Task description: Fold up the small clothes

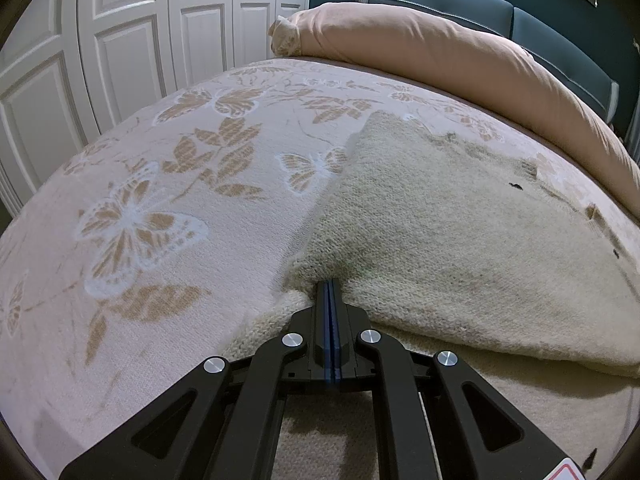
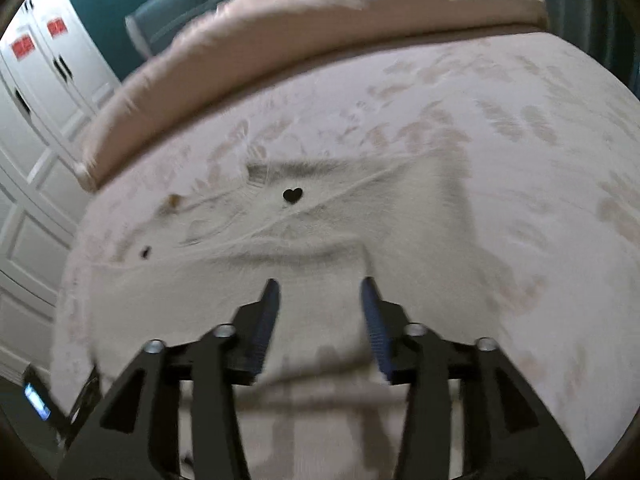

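A cream knitted garment [image 1: 440,232] lies on the bed, partly folded over itself, with small dark heart marks on it. My left gripper [image 1: 331,284] is shut on the garment's near edge, the knit bunched around its tips. In the blurred right wrist view the same garment [image 2: 320,220] lies spread out, a black heart [image 2: 292,195] near its top. My right gripper [image 2: 320,288] hovers over the garment's near part with its jaws apart and nothing pressed between them.
The bedspread [image 1: 160,200] is pale with tan butterflies and leaves. A long peach pillow [image 1: 420,48] lies along the teal headboard [image 1: 460,0]. White panelled wardrobe doors [image 1: 120,40] stand to the left of the bed. A dark device with a lit screen [image 2: 38,402] shows at the lower left.
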Demonstrator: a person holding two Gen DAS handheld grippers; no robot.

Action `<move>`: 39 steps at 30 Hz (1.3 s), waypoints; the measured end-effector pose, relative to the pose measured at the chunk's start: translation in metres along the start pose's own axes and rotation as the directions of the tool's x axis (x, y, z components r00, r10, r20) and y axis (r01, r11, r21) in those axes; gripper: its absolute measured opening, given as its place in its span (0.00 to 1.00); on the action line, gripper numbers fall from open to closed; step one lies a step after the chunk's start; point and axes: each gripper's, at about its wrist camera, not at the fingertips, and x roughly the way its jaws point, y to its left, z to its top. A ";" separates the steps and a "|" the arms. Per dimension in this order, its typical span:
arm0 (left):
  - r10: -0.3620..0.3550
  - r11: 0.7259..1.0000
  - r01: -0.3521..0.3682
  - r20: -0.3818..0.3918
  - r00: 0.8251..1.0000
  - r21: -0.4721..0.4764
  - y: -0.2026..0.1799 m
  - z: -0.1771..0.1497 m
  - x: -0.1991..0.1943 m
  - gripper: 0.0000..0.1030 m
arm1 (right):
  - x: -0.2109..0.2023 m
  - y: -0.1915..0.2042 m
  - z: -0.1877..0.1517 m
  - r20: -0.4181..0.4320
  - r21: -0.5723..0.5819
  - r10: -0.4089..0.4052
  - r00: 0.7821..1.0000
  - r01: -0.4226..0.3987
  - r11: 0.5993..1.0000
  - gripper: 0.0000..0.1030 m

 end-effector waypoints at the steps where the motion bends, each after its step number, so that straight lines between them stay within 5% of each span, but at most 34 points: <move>1: -0.017 1.000 0.017 -0.005 1.000 -0.013 0.004 0.002 -0.005 0.07 | -0.014 -0.007 -0.008 0.006 0.006 0.002 1.000 -0.002 1.000 0.48; 3: -0.033 0.999 0.032 -0.036 0.999 -0.022 0.011 0.004 -0.018 0.18 | -0.047 -0.024 -0.032 0.006 0.012 -0.008 1.000 0.008 1.000 0.52; 5: -0.039 0.999 0.038 -0.054 0.998 -0.018 0.021 -0.001 -0.045 0.53 | -0.082 -0.048 -0.064 -0.008 0.016 -0.038 0.999 0.038 0.999 0.55; 8: 0.021 1.000 -0.020 -0.016 1.000 0.020 0.043 -0.020 -0.098 0.71 | -0.126 -0.081 -0.111 -0.030 0.015 -0.097 0.995 0.097 0.995 0.60; 10: 0.000 1.000 0.001 -0.071 0.997 0.024 0.066 -0.036 -0.123 0.73 | -0.152 -0.105 -0.147 -0.073 0.046 -0.110 0.991 0.113 0.993 0.62; 19: -0.145 0.987 0.123 -0.240 0.960 -0.103 0.130 -0.111 -0.182 0.73 | -0.183 -0.128 -0.238 -0.193 0.160 0.012 0.981 0.019 0.987 0.64; 26: -0.212 0.971 0.162 -0.317 0.924 -0.176 0.120 -0.140 -0.174 0.73 | -0.168 -0.109 -0.252 -0.208 0.182 0.092 0.974 -0.054 0.982 0.64; 34: -0.280 0.953 0.223 -0.315 0.907 -0.206 0.110 -0.143 -0.170 0.71 | -0.150 -0.102 -0.246 -0.193 0.235 0.111 0.975 -0.064 0.970 0.66; 36: -0.285 0.950 0.222 -0.320 0.904 -0.218 0.110 -0.141 -0.168 0.56 | -0.147 -0.100 -0.246 -0.196 0.249 0.117 0.974 -0.066 0.966 0.67; 38: -0.271 0.955 0.207 -0.341 0.900 -0.213 0.111 -0.140 -0.165 0.17 | -0.144 -0.097 -0.246 -0.199 0.256 0.139 0.970 -0.086 0.963 0.67; 39: -0.275 0.954 0.208 -0.349 0.896 -0.216 0.112 -0.140 -0.163 0.10 | -0.143 -0.094 -0.245 -0.196 0.249 0.142 0.970 -0.091 0.964 0.65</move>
